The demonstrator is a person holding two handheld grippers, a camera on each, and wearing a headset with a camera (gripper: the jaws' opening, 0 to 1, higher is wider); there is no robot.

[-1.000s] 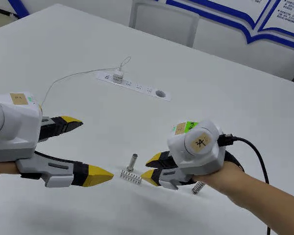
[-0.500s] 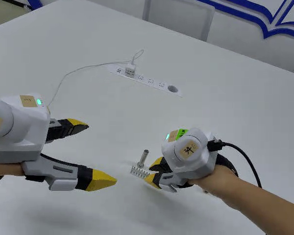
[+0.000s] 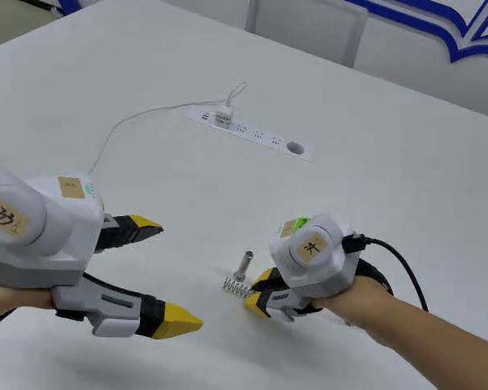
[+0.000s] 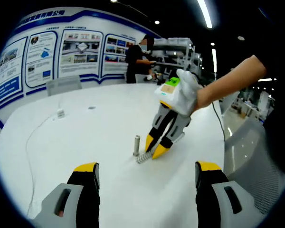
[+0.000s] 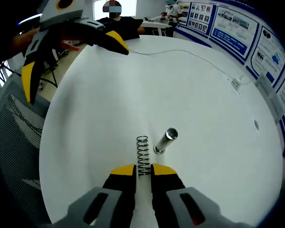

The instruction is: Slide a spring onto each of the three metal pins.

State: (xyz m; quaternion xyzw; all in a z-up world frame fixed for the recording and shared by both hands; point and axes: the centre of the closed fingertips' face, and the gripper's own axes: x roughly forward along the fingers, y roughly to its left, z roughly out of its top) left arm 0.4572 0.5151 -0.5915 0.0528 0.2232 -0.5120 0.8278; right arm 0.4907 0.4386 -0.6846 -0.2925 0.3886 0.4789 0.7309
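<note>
I see a wide white counter [image 3: 374,187]. Its far edge runs across 12 to 2 o'clock in the head view, with a grey chair back [image 3: 305,20] just behind it. Bare surface lies open on every side of the work. The nearest clutter is a white power strip [image 3: 252,130] at 12 o'clock from the pin, well apart from it, with a thin white cord [image 3: 146,118] trailing off toward 10 o'clock.

The right gripper [image 3: 256,292] is low over the counter. Its yellow-tipped jaws are drawn almost together and pinch the near end of the spring [image 5: 142,154]. The spring is a short, bright wire coil lying flat on the counter, pointing away from the jaws toward 12 o'clock in the right gripper view.

A small, shiny metal pin [image 5: 165,141] stands upright on the counter just beside the spring's far end, at 1 o'clock from it.

The left gripper [image 3: 177,276] is at 9 o'clock from the spring, apart from it, with its jaws spread wide and nothing between them.
</note>
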